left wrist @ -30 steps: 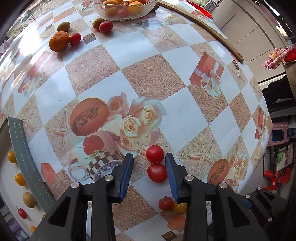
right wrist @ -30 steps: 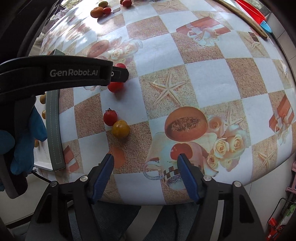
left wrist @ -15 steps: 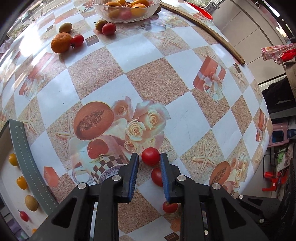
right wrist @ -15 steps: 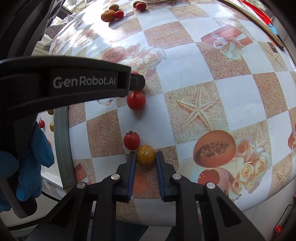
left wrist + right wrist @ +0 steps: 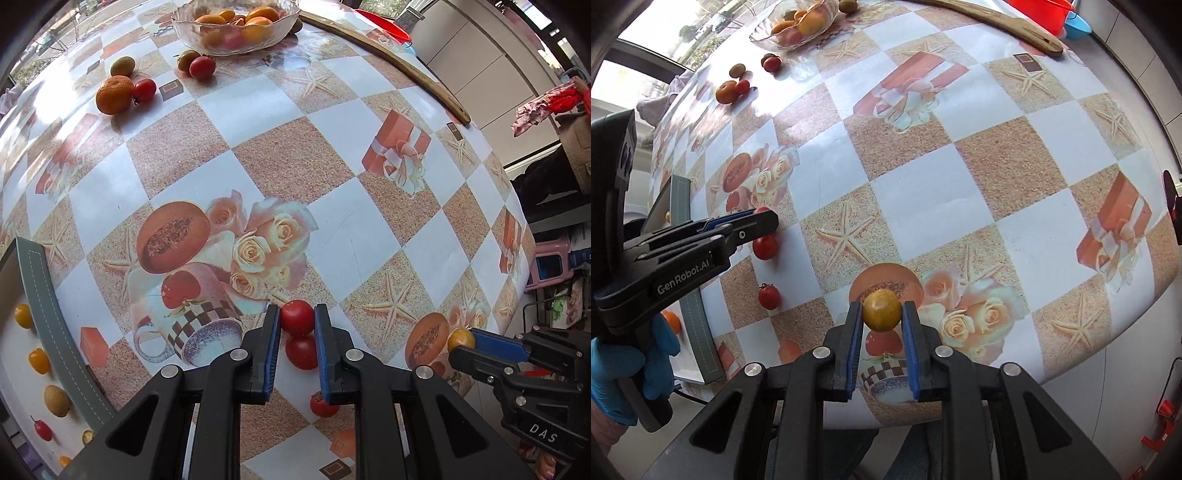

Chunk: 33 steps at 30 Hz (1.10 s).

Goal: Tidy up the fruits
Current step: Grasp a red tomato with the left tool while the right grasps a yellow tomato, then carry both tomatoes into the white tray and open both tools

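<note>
My left gripper (image 5: pixel 296 319) is shut on a red tomato (image 5: pixel 296 317) and holds it above the table; it also shows in the right wrist view (image 5: pixel 761 218). A second red tomato (image 5: pixel 301 352) and a small stemmed one (image 5: pixel 320 405) lie on the cloth below. My right gripper (image 5: pixel 881 311) is shut on a yellow tomato (image 5: pixel 881 309) and holds it above the table; it also shows in the left wrist view (image 5: pixel 461 339). A glass bowl (image 5: pixel 236 27) of fruit stands at the far side.
An orange (image 5: pixel 113 94) and several small tomatoes and green fruits lie near the bowl. A grey-rimmed tray (image 5: pixel 40 295) with small fruits sits at the left edge. A curved wooden stick (image 5: pixel 388 62) lies at the back right. The table's front edge is close below me.
My left gripper closed on the upper red tomato and raised it. My right gripper closed on the yellow tomato and lifted it away from the small stemmed tomato, moving right.
</note>
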Tool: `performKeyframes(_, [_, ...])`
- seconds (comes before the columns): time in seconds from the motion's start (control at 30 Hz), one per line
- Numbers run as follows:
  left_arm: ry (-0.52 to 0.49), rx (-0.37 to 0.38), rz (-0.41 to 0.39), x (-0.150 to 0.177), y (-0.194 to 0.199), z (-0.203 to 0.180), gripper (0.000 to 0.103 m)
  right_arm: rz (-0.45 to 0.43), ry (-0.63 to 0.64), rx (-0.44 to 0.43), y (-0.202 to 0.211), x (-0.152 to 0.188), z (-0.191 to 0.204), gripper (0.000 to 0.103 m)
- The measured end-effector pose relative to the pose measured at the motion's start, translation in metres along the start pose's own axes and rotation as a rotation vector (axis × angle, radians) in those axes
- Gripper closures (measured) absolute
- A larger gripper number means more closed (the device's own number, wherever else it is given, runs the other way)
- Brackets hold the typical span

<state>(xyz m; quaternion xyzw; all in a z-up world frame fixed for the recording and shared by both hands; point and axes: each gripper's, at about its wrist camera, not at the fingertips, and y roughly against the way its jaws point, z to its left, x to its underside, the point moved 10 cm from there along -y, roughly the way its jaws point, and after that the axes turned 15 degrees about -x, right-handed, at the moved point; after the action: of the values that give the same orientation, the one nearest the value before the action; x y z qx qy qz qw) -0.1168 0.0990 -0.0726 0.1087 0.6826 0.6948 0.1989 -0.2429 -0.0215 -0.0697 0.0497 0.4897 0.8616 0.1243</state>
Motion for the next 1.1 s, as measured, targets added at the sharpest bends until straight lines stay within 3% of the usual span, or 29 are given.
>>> performKeyframes(0.17, [0.047,0.019,-0.009,0.008,0.016,0.016,0.084,-0.001,0.012,0.001,0.013,-0.016,0.007,0.08])
performKeyframes(0.5, [0.128,0.026,-0.065,0.023,0.044,0.05,0.084,0.013,0.096,0.01,-0.001,-0.046,0.048,0.08])
performKeyframes(0.87, [0.253,0.024,-0.087,0.034,0.051,0.083,0.084,0.059,0.172,0.029,-0.003,-0.045,0.074,0.08])
performKeyframes(1.1, [0.349,-0.011,-0.119,0.053,0.066,0.129,0.084,0.081,0.261,0.02,-0.012,-0.053,0.112,0.08])
